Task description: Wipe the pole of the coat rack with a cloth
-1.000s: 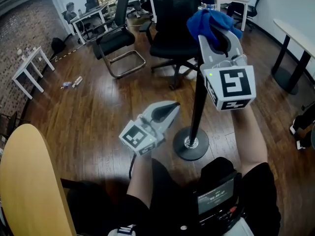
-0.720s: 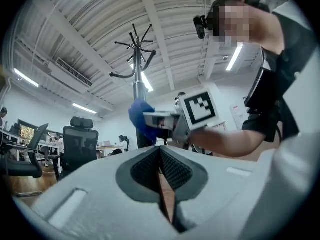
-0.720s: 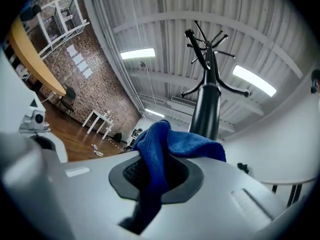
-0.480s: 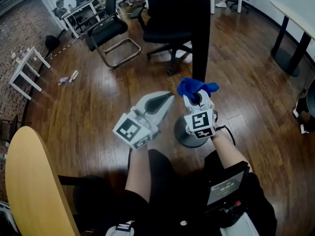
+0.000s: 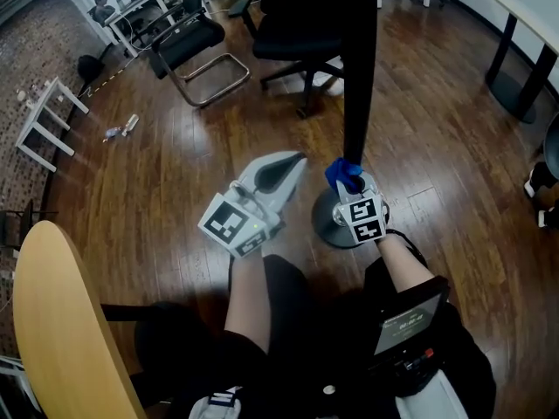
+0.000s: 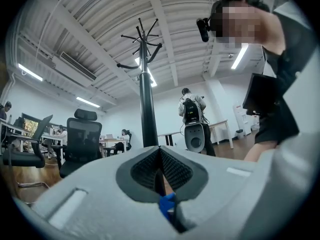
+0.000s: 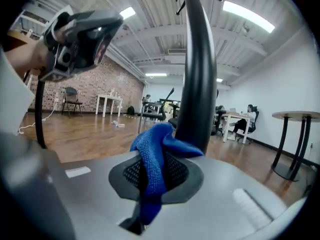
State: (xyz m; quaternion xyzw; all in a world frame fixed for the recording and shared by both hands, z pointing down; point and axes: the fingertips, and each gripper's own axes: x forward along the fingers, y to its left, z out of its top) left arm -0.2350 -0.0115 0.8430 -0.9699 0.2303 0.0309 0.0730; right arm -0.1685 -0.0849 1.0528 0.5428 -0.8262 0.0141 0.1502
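2 tongs show: the right tongs (image 5: pixel 352 184) pinch a blue cloth (image 5: pixel 342 173) against the black coat rack pole (image 5: pixel 358 68), low down just above its round base (image 5: pixel 324 225), while the left tongs (image 5: pixel 295 159) hang pressed together just beside it.

Cloth (image 5: pixel 342 174) low against pole (image 5: pixel 358 77), above base (image 5: pixel 324 223); left tongs (image 5: pixel 297 157) leftward

Pale grey tongs (image 5: pixel 293 157) carry black-and-white marker cubes (image 5: pixel 231 227); clothing (image 5: pixel 288 321) seems black.
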